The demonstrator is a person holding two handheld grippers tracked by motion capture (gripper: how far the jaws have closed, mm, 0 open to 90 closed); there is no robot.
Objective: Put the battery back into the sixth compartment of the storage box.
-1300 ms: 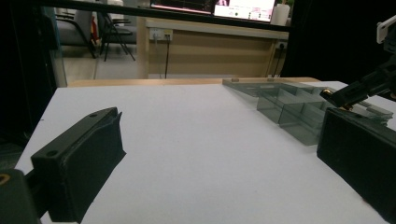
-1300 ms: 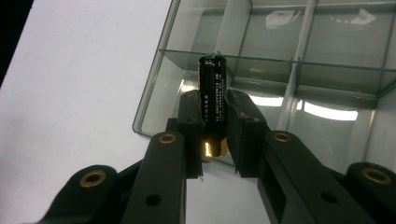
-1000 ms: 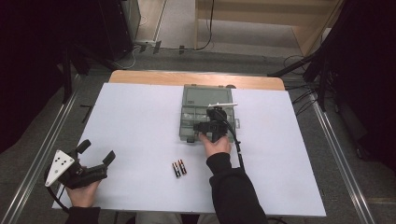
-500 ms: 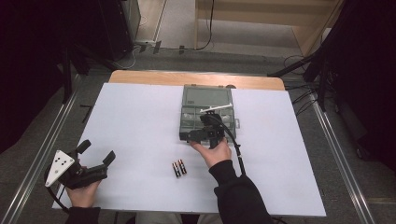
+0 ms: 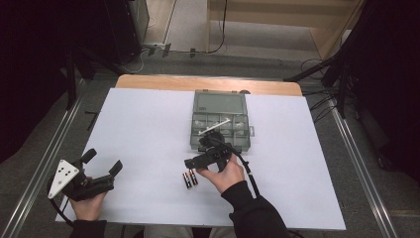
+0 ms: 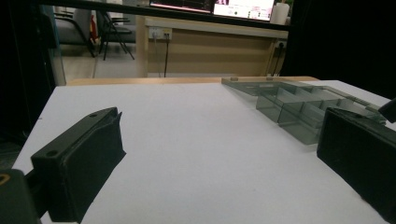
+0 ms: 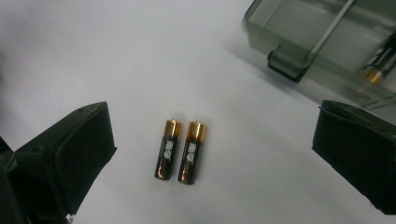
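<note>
Two AA batteries (image 7: 180, 150) lie side by side on the white table, gold caps pointing away; in the high view the batteries (image 5: 189, 178) sit just in front of the person's right hand. My right gripper (image 7: 212, 119) hovers over them, open, with a jaw on either side and nothing held; seen from above, the right gripper (image 5: 198, 157) is between the batteries and the box. A grey clear organizer box (image 5: 220, 121) lies open behind, with a white stick (image 5: 214, 129) across its compartments and another battery (image 7: 380, 60) inside. My left gripper (image 5: 103, 161) rests open at the near left.
The white sheet (image 5: 148, 129) covers the table, with a wooden edge (image 5: 208, 84) at the back. From the left gripper view the organizer box (image 6: 299, 107) stands off to the right. Metal rails (image 5: 356, 148) run along both table sides.
My right gripper has come off the organizer box and moved toward the near left, down over the two batteries. The left gripper has stayed put.
</note>
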